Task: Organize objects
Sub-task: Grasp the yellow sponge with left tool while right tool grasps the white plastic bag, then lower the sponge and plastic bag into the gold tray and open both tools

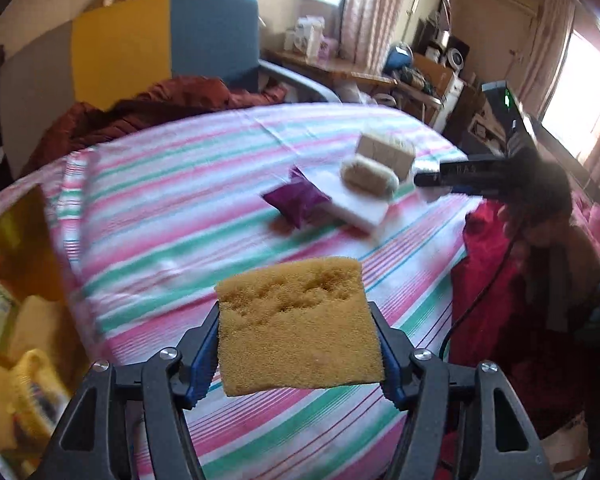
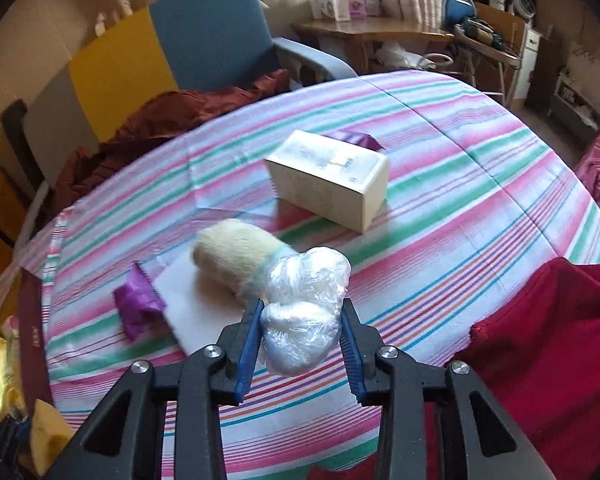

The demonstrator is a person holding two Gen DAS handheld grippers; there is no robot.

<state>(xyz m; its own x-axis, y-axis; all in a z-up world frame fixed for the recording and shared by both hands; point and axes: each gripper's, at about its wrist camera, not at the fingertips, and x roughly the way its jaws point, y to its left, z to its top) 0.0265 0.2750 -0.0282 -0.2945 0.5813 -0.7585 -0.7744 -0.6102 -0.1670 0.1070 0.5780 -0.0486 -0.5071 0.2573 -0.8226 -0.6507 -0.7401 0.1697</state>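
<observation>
My left gripper (image 1: 298,344) is shut on a yellow sponge (image 1: 296,324) and holds it above the striped tablecloth (image 1: 172,184). My right gripper (image 2: 302,336) is shut on a clear plastic-wrapped bundle (image 2: 304,316), whose fluffy cream brush end (image 2: 230,254) reaches over a white pad (image 2: 188,300). In the left wrist view the right gripper (image 1: 452,178) shows at the far right with the fluffy piece (image 1: 370,176) over the white pad (image 1: 356,208). A purple packet (image 2: 138,304) lies beside the pad; it also shows in the left wrist view (image 1: 296,200). A beige box (image 2: 328,178) stands behind.
A blue chair (image 2: 216,28) with dark red cloth (image 2: 172,116) stands behind the table. A red cloth (image 2: 556,344) lies at the table's right edge. A bin with yellow items (image 1: 20,352) is at the left. A wooden desk (image 2: 364,32) stands at the back.
</observation>
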